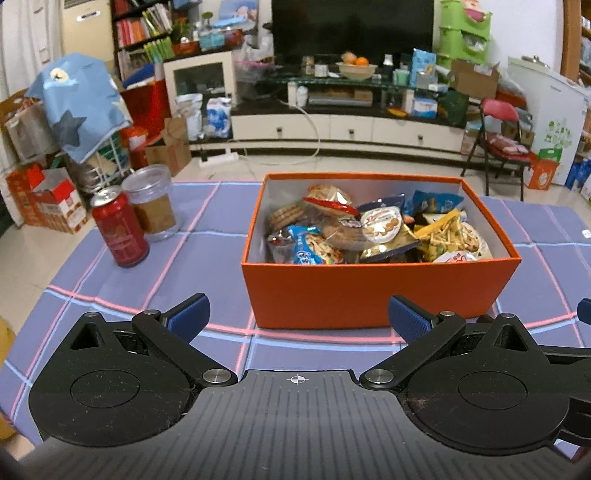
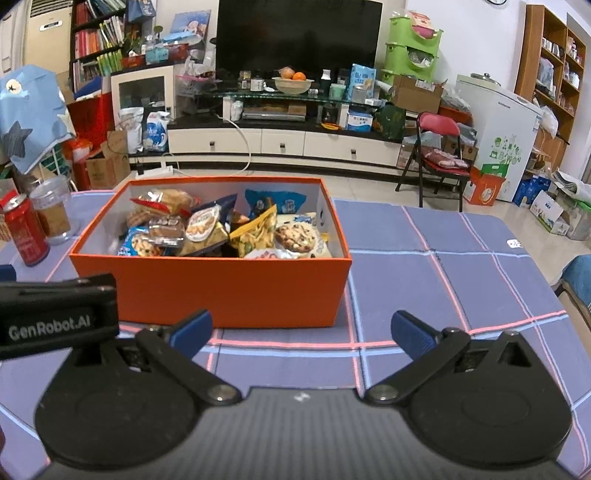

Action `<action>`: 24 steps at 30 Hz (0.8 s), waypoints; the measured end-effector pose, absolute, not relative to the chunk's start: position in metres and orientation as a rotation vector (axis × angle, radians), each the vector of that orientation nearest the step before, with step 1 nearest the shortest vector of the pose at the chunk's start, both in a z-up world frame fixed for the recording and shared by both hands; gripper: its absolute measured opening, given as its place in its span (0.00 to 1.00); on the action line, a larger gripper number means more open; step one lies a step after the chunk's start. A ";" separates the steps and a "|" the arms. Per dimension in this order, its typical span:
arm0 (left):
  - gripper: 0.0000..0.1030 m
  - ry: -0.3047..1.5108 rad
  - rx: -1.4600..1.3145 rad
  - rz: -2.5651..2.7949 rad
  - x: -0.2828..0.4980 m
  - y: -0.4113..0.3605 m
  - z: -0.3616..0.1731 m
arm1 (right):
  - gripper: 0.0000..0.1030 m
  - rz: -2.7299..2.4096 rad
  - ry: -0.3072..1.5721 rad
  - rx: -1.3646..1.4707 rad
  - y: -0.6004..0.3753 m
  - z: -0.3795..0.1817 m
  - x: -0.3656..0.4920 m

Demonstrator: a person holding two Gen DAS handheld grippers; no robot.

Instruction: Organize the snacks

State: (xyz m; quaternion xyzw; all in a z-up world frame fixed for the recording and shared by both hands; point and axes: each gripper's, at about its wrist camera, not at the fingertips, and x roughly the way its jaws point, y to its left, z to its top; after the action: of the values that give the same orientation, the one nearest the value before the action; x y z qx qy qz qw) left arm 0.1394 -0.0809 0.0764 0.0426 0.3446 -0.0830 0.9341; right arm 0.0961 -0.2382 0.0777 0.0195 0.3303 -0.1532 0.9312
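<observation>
Both grippers (image 1: 298, 314) (image 2: 302, 328) spread, empty; orange box (image 1: 369, 291) holds snack packets (image 1: 376, 229).

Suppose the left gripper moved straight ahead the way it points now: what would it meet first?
Most likely the near wall of the orange box, straight ahead of the open left gripper. Only bare tablecloth lies between, though the gap's depth is hard to judge.

Table covered by a blue checked tablecloth (image 1: 207, 266) with pink and pale-blue lines. On it, left side: red drink can (image 1: 120, 227), upright; just behind it a clear plastic jar (image 1: 153, 201) with brown contents. Beyond the table: dark television (image 2: 299, 33) on a white media cabinet (image 2: 280, 142); bowl of oranges (image 2: 292, 82) on its glass shelf. Red folding chair (image 2: 436, 155) right, beside a white chest freezer (image 2: 498, 136). Bookshelf (image 1: 142, 33) far left.
</observation>
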 end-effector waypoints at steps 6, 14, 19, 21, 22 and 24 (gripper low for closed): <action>0.88 0.725 0.081 -0.170 0.141 -0.081 0.075 | 0.99 -0.311 0.684 0.037 -0.235 0.076 0.097; 0.88 0.740 0.077 -0.200 0.139 -0.085 0.073 | 0.99 -0.310 0.694 0.036 -0.235 0.074 0.097; 0.88 0.749 0.069 -0.203 0.140 -0.083 0.074 | 0.99 -0.309 0.696 0.038 -0.236 0.074 0.097; 0.88 0.746 0.072 -0.202 0.140 -0.084 0.074 | 0.99 -0.306 0.696 0.037 -0.236 0.074 0.097; 0.88 0.744 0.076 -0.200 0.139 -0.084 0.074 | 0.99 -0.305 0.697 0.036 -0.236 0.073 0.097; 0.88 0.745 0.079 -0.200 0.139 -0.085 0.074 | 0.99 -0.305 0.700 0.035 -0.235 0.073 0.097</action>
State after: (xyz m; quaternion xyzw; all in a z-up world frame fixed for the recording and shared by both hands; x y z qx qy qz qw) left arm 0.1392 -0.0847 0.0736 0.0384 0.3630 -0.0973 0.9259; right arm 0.0972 -0.2354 0.0727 0.0169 0.3417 -0.1487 0.9278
